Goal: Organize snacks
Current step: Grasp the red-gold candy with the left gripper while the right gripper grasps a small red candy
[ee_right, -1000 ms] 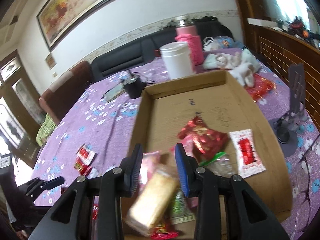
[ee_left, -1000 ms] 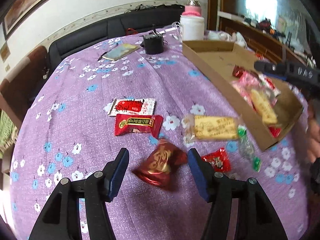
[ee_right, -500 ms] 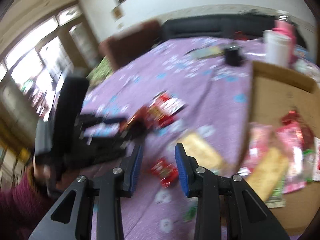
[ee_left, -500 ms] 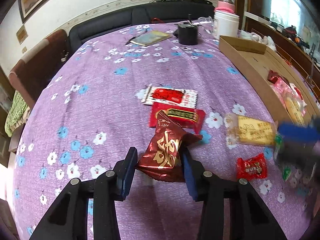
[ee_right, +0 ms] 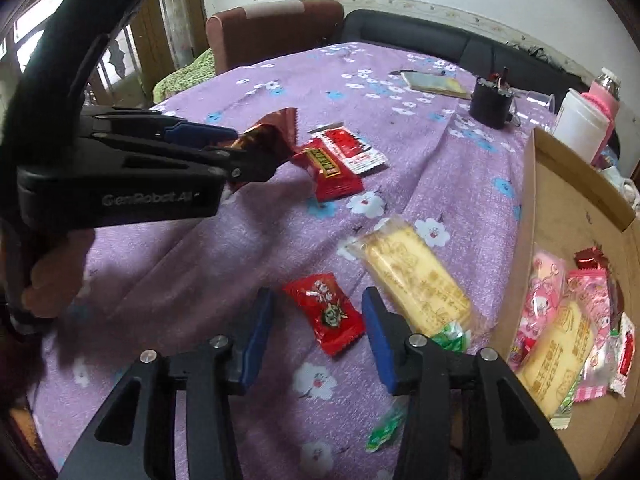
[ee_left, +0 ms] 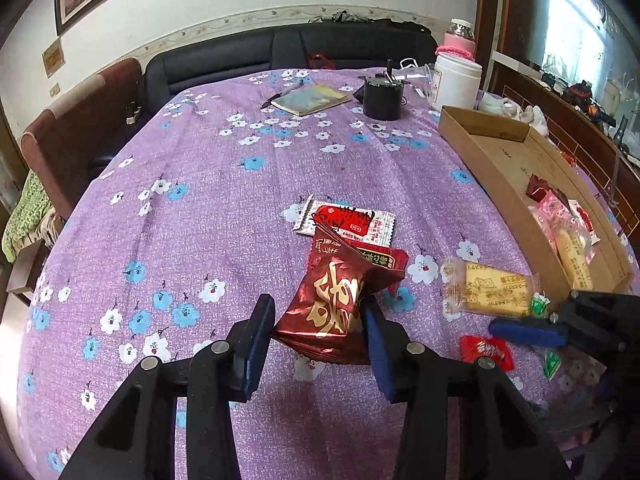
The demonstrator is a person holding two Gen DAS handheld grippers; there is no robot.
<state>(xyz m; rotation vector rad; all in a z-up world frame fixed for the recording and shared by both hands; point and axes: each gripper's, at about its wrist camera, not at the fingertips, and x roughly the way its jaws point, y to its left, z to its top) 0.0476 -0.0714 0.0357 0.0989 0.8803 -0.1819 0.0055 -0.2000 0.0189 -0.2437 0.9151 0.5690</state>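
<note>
A: What has the left gripper point(ee_left: 318, 330) got?
B: Its jaws are clamped on the dark red snack bag point(ee_left: 332, 304), lifted clear of the worktop point(ee_left: 224, 200).
A: And the right gripper point(ee_right: 316, 330)?
B: Jaws parted, holding nothing, straddling the small red candy point(ee_right: 326, 312) near the worktop's front edge. The cardboard tray point(ee_right: 528, 208) sits along the right edge.

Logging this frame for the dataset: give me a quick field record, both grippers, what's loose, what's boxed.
left gripper: shut on dark red foil packet, held off the tablecloth
right gripper: open, fingers either side of small red candy
loose snacks: yellow biscuit pack, red bar, red-white sachet, green candies
cardboard box: several snacks inside
</note>
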